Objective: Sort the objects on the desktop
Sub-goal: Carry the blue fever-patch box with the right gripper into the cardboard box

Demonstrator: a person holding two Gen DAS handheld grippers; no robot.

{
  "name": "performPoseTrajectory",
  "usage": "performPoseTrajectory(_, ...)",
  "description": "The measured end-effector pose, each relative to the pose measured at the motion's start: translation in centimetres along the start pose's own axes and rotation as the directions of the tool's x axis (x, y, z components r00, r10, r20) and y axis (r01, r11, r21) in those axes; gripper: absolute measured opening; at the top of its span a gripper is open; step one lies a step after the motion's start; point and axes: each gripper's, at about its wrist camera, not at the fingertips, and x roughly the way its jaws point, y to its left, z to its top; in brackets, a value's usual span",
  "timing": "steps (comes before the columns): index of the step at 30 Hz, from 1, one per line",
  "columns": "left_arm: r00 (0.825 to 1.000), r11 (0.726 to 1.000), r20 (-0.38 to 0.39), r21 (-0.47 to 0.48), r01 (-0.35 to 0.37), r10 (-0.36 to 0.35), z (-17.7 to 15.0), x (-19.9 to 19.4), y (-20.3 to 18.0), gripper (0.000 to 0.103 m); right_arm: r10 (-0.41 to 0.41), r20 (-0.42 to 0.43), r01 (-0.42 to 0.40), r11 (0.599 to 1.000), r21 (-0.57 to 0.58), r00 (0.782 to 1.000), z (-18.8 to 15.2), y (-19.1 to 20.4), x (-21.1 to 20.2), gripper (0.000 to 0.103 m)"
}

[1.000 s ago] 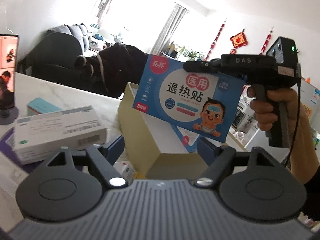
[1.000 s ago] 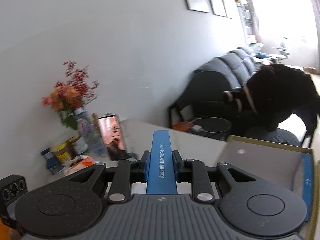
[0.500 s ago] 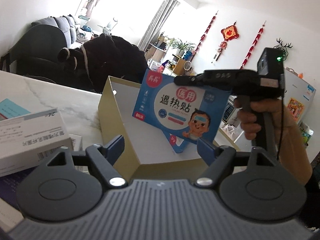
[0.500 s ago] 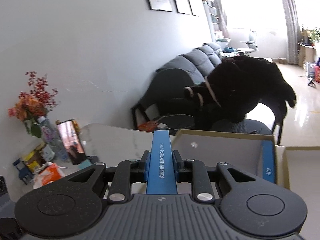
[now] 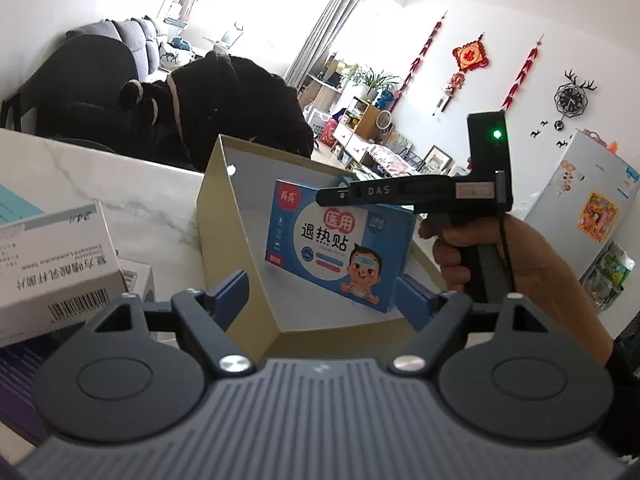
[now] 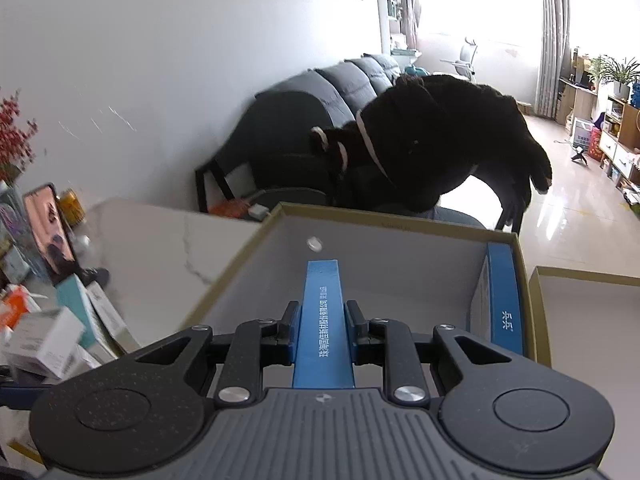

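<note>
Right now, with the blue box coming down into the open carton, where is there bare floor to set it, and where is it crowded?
The carton floor is bare from its left wall across the middle, under the held blue box. Its right wall is taken by a second blue box standing on edge. Outside, the marble table is bare beside the carton; farther left, medicine boxes crowd it.

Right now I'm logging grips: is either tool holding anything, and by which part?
The right tool holds the blue fever-patch box, pinched across its thin top edge, over the open carton. The left tool holds nothing.

We cannot see the blue box's (image 5: pixel 342 248) lower corner behind our left gripper's finger (image 5: pixel 416 300). The white carton (image 5: pixel 52 264) runs off the left edge, and its small print is unreadable.
</note>
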Motion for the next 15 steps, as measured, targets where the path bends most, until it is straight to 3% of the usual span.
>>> performPoseTrajectory(15, 1.000, 1.000, -0.025, -0.011, 0.010, -0.011, 0.0, 1.2, 0.1, 0.081, -0.002, -0.065, -0.002, 0.998, -0.058, 0.998, -0.8, 0.1, 1.3, 0.025)
